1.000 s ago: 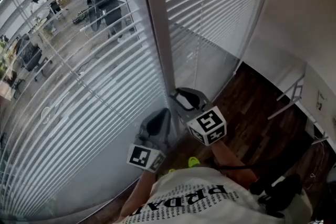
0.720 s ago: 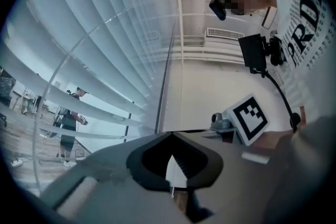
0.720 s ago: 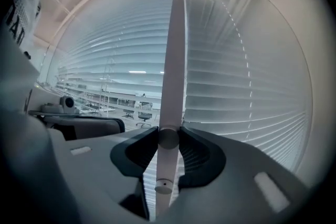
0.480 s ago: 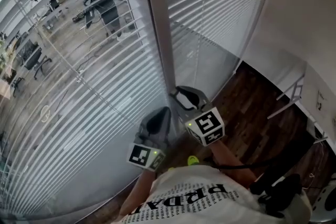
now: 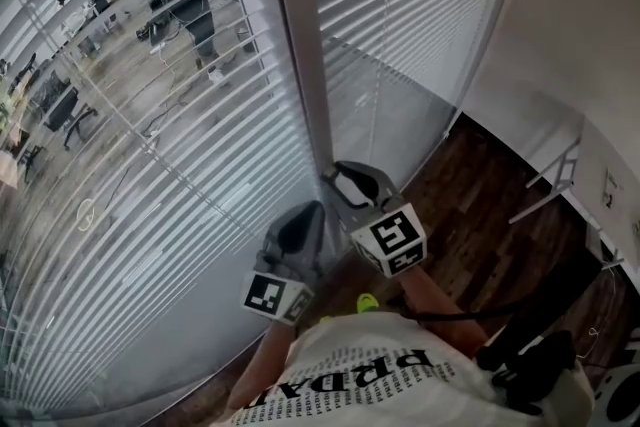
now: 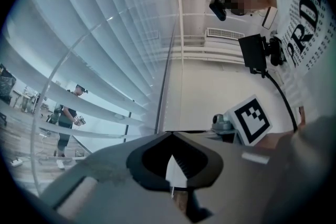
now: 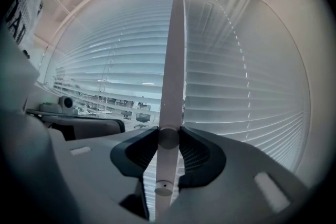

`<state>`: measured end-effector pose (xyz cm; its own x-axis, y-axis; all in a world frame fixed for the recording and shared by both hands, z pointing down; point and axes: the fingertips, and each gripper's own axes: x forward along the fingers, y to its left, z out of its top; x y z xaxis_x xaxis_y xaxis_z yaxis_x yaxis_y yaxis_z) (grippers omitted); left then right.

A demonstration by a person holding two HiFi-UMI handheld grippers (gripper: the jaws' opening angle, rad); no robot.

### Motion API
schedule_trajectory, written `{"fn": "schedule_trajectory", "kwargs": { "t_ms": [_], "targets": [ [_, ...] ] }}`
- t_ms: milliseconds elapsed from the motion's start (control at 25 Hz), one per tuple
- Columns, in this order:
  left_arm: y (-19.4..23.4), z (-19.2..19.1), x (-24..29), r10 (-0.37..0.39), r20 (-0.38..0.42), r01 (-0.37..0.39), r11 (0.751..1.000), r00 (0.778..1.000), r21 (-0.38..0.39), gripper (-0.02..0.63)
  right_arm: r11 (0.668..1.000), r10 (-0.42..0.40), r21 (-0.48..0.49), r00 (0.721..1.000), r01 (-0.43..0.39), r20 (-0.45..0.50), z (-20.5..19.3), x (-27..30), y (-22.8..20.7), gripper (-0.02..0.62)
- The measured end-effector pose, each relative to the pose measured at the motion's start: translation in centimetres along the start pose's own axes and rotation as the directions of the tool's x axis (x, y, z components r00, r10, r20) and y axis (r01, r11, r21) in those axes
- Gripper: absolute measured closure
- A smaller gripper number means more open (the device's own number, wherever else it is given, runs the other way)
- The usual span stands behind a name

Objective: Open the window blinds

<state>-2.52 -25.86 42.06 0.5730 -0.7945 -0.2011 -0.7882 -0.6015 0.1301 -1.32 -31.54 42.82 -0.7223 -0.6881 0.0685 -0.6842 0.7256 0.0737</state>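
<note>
White slatted blinds (image 5: 150, 165) hang in the left pane, tilted enough that the office beyond shows through. A second set of blinds (image 5: 410, 5) in the right pane looks more closed. Between the panes runs a white post (image 5: 300, 35). My right gripper (image 5: 328, 177) is level against this post. In the right gripper view it (image 7: 168, 136) is shut on a small round knob (image 7: 168, 138) on the post (image 7: 176, 50), and a second knob (image 7: 163, 188) sits just below. My left gripper (image 5: 316, 209) is beside it, lower left. Its jaws (image 6: 171, 132) meet at the tips with nothing between them.
A dark wood floor (image 5: 480, 215) runs to the right, bounded by a white wall (image 5: 580, 15). A white metal frame (image 5: 555, 180) stands by that wall, and a black object (image 5: 530, 355) lies on the floor near my feet. A person (image 5: 190, 5) stands beyond the glass.
The slats of the left blinds have tilted a little further, so the office behind shows more clearly. Both grippers have stayed where they were.
</note>
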Motion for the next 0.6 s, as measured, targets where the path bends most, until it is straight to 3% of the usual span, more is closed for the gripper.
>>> {"fn": "schedule_trajectory", "kwargs": {
  "t_ms": [600],
  "targets": [
    [0.10, -0.01, 0.01, -0.002, -0.007, 0.002, 1.000, 1.000, -0.003, 0.612, 1.000, 0.010, -0.002, 1.000, -0.010, 0.007, 0.13, 0.17, 0.10, 0.463]
  ]
}}
